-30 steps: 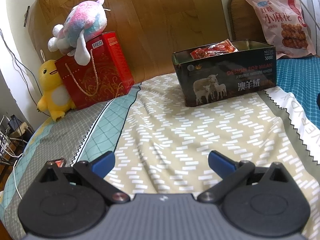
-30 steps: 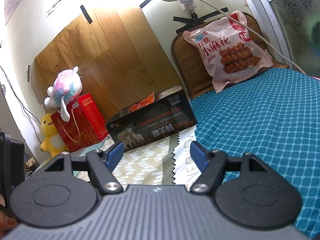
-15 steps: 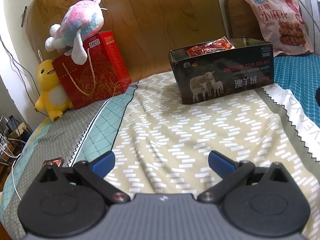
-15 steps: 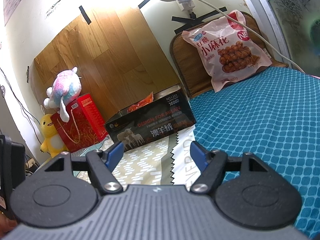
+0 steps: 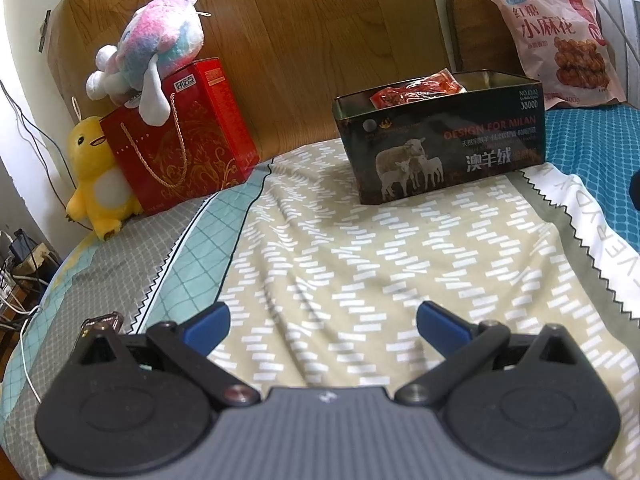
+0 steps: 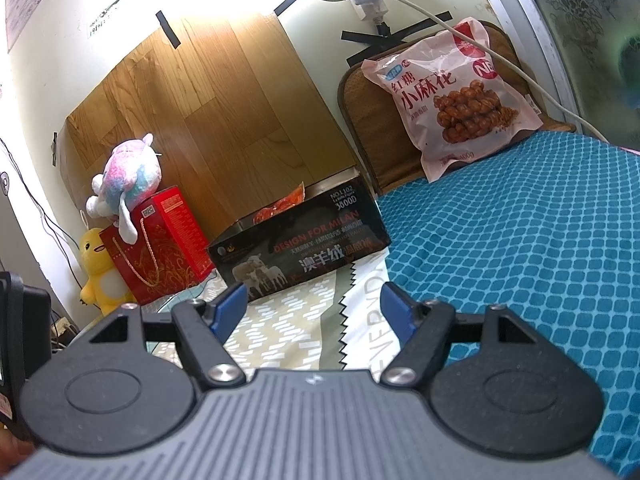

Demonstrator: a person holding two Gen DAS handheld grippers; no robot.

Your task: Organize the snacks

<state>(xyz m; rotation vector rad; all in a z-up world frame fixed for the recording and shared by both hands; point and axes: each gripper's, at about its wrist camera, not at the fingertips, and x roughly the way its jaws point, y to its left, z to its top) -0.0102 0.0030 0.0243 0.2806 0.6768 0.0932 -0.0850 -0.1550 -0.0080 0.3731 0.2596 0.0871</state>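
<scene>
Bed [image 5: 360,264] w/ patchwork cover: beige dash-print panel in the middle, grey and teal check at 9 o'clock, blue dotted sheet [image 6: 520,240] at 3 o'clock. Dark tin box [image 5: 444,140] sits at 1 o'clock on the beige part, open top, red snack pack [image 5: 416,90] inside. Red gift bag [image 5: 180,136] at 10 o'clock, yellow duck toy [image 5: 96,176] just beside it, touching. Pink snack bag [image 6: 452,96] at 2 o'clock, bottom on the blue sheet, leaning back vs. brown cushion [image 6: 368,136].

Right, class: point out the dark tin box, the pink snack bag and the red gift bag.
dark tin box [image 5: 448,148], left wrist view, front wall.
pink snack bag [image 6: 448,96], right wrist view, printed front.
red gift bag [image 5: 180,148], left wrist view, front face.
</scene>
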